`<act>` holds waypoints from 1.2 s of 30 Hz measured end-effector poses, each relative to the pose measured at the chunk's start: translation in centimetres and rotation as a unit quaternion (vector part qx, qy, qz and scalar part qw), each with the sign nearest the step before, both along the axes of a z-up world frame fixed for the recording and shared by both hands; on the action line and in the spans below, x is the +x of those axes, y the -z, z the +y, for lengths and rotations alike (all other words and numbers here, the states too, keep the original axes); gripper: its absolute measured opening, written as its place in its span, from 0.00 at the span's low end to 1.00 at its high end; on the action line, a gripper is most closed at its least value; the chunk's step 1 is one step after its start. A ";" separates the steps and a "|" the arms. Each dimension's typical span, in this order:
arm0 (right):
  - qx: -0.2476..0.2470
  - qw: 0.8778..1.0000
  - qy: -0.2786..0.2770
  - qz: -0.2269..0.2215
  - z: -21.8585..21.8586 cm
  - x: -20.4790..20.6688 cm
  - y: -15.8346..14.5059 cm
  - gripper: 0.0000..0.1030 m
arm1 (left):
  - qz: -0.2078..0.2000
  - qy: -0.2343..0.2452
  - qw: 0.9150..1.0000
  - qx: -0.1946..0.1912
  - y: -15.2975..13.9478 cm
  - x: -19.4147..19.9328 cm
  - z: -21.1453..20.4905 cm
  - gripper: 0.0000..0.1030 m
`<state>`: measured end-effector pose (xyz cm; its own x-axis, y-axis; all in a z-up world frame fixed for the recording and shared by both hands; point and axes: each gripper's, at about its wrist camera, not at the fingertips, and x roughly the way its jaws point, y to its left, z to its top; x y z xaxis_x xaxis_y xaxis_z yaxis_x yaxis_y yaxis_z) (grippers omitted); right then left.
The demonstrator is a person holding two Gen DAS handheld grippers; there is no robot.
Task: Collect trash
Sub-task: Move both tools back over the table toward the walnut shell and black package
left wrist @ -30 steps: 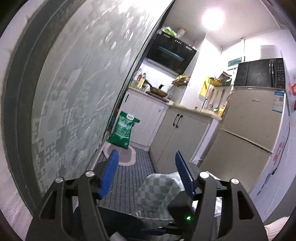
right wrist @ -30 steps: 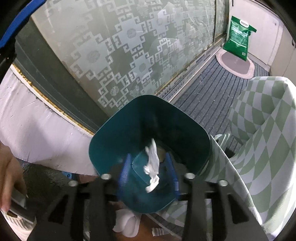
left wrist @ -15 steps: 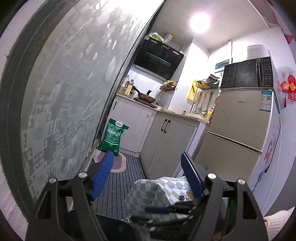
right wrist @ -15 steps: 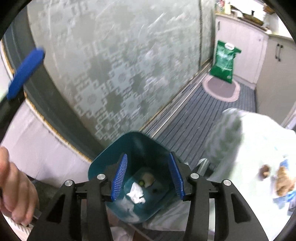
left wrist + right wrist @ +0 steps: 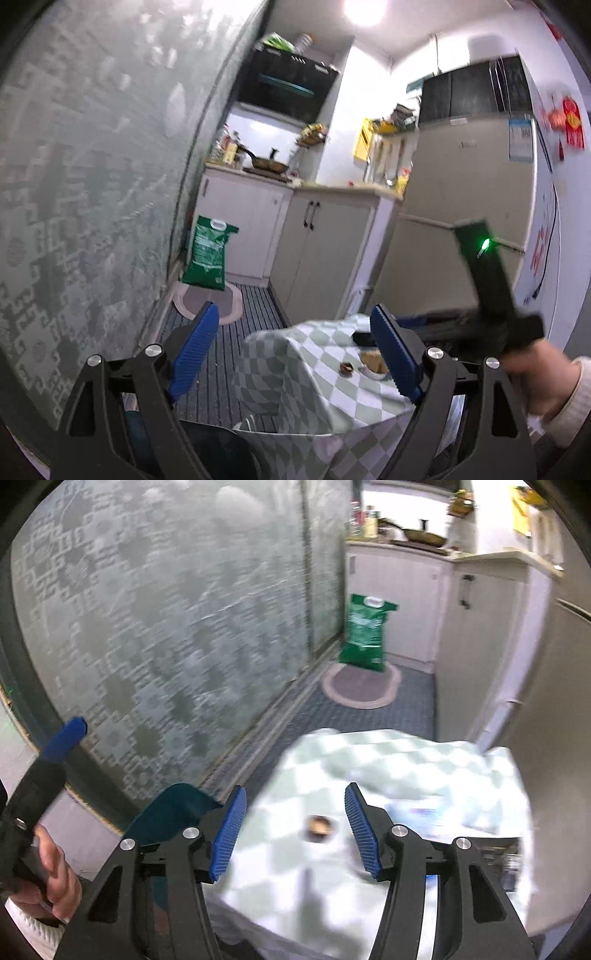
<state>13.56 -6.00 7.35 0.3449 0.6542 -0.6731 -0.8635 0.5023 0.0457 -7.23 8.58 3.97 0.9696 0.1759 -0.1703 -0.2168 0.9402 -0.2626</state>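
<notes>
Since the earlier frames: right claw [image 5: 291,832] lifted away from the teal bin [image 5: 173,812], where it hung over a white tissue, and now faces the checkered tabletop [image 5: 369,768]; its jaws have just been opening, nothing between the pads. Left claw [image 5: 295,354]: jaws also just opening, standing wide apart and empty, aimed level across the same tabletop [image 5: 314,373]. Trash remaining: one small brown scrap [image 5: 318,826] on the cloth, seen between the right claw's fingertips but beyond them, not touched; a second tan scrap [image 5: 373,363] just beside it, seen in the left view. Bin: on the floor at the tabletop's left edge, beside the patterned glass door [image 5: 166,627], likely placed there for a short carry. Judgement: tissue drop appears done; brown scrap is probably next.
</notes>
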 end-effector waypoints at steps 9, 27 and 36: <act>-0.008 0.998 0.050 -0.035 -8.1 4.6 -1.3 0.55 | 0.085 0.041 0.994 0.049 1.8 5.7 -4.0 0.82; -0.023 0.995 0.076 -0.060 -15.3 7.7 -1.5 0.55 | 0.230 0.024 0.972 0.049 5.7 13.8 -5.0 0.65; -0.061 0.993 0.054 -0.084 -16.2 7.7 -0.7 0.49 | 0.261 0.013 0.962 0.080 6.2 15.2 -5.8 0.35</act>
<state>21.30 -22.23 8.08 0.5220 0.5246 -0.6726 -0.7951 0.5848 -0.1610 7.98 2.76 -2.26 0.7637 0.2173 -0.6079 -0.2560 0.9664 0.0238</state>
